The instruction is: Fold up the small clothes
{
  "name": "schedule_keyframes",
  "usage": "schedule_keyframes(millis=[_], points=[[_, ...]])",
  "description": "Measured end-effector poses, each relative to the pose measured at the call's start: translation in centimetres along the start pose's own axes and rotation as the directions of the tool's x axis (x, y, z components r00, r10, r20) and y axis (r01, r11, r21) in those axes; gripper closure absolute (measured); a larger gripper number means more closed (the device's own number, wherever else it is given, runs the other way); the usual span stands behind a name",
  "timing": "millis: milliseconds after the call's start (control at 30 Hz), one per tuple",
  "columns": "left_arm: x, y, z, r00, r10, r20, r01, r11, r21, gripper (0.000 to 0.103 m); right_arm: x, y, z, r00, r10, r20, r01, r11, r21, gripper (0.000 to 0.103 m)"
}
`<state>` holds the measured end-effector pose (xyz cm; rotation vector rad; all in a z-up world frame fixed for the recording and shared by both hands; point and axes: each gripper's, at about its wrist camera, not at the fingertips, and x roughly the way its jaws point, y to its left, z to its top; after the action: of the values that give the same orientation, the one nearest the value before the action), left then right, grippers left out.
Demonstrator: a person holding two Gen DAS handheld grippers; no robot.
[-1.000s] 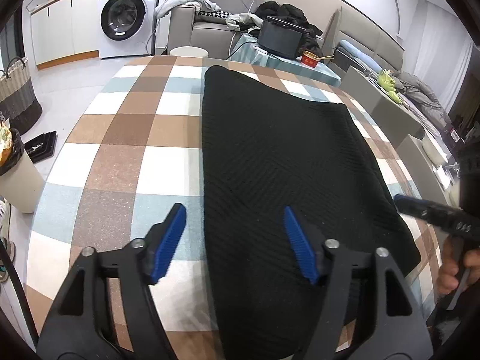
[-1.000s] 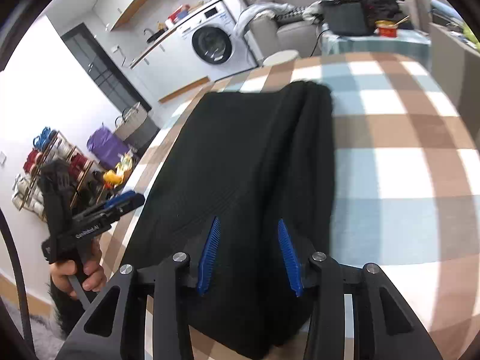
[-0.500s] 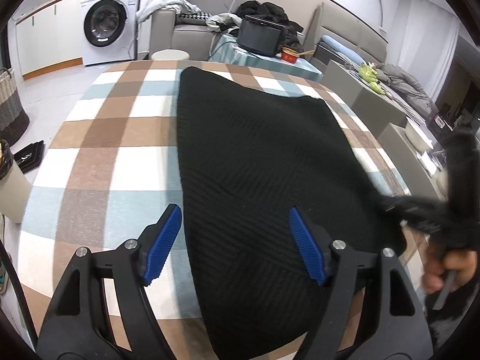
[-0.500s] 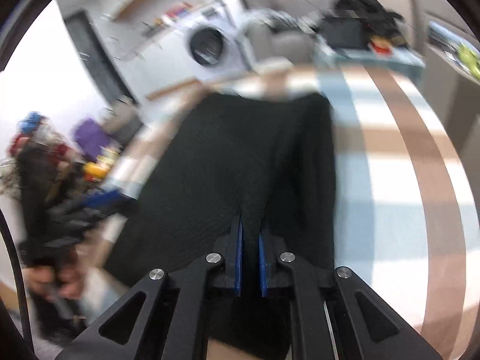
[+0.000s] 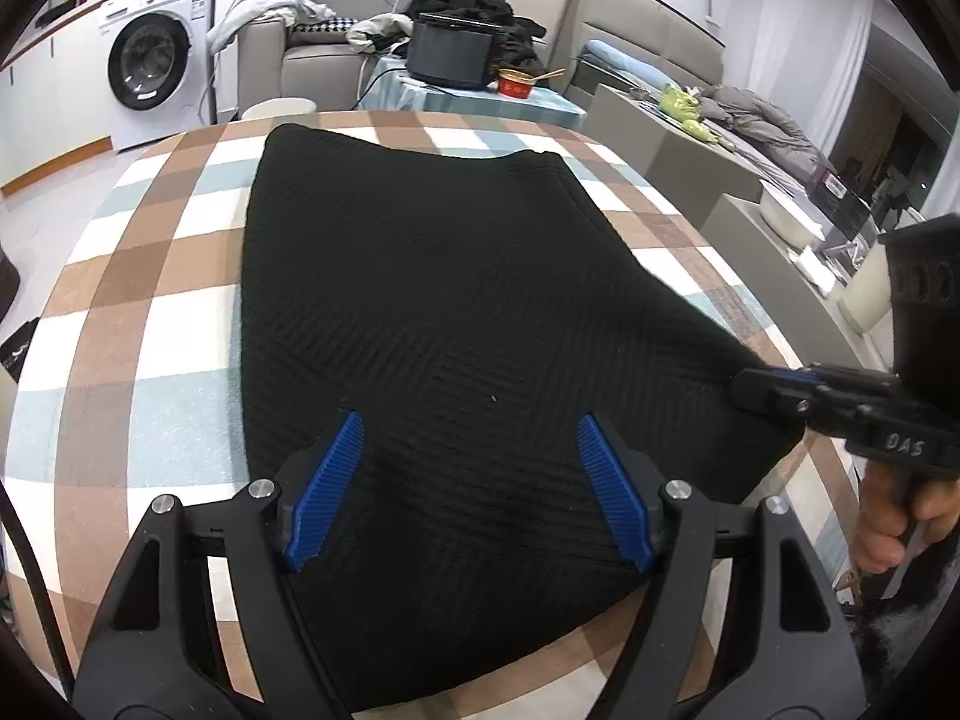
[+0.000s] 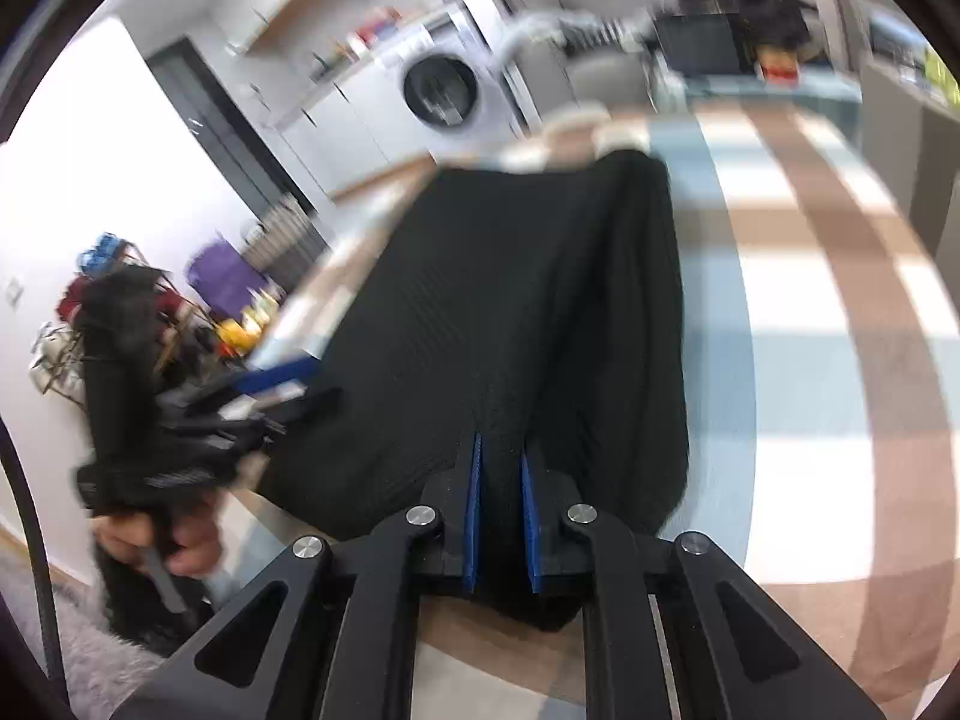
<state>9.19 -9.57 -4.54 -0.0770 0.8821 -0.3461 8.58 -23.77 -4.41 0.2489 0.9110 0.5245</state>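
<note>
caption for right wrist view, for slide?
Right tool pinches the near edge of the black knit garment on the checkered tablecloth.

Left gripper (image 5: 468,480) gapes wide — right gripper (image 6: 501,510) is pinched nearly closed.

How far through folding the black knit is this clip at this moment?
Early. Done: the black knit garment lies flat on the checked tablecloth. In hand: the right gripper is shut on its near right edge; the left gripper hovers open over the near hem. Left: its grasp and every fold.
</note>
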Motion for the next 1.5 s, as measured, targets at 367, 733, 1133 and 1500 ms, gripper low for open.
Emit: schedule_keyframes(millis=[367, 733, 1133, 1500], points=[[1.8, -2.7, -0.7, 0.995, -0.092, -0.048, 0.093, 0.995, 0.037, 0.03, 0.7, -2.6, 2.8, 0.996, -0.082, -0.027, 0.083, 0.996, 0.033, 0.064], [3.5, -5.8, -2.7, 0.993, -0.076, -0.087, 0.094, 0.97, 0.225, 0.018, 8.5, -6.6, 11.1, 0.995, -0.097, 0.019, 0.094, 0.988, 0.121, 0.063], [3.3, -3.5, -2.1, 0.988, -0.124, -0.087, 0.137, 0.978, 0.16, 0.018, 12.0, -7.2, 13.7, 0.99, -0.143, -0.001, 0.143, 0.989, 0.031, 0.092], [1.9, -1.8, -1.5, 0.995, -0.089, -0.039, 0.093, 0.989, 0.119, 0.018, 8.1, -6.6, 12.6, 0.995, -0.083, 0.055, 0.08, 0.995, 0.065, 0.071]])
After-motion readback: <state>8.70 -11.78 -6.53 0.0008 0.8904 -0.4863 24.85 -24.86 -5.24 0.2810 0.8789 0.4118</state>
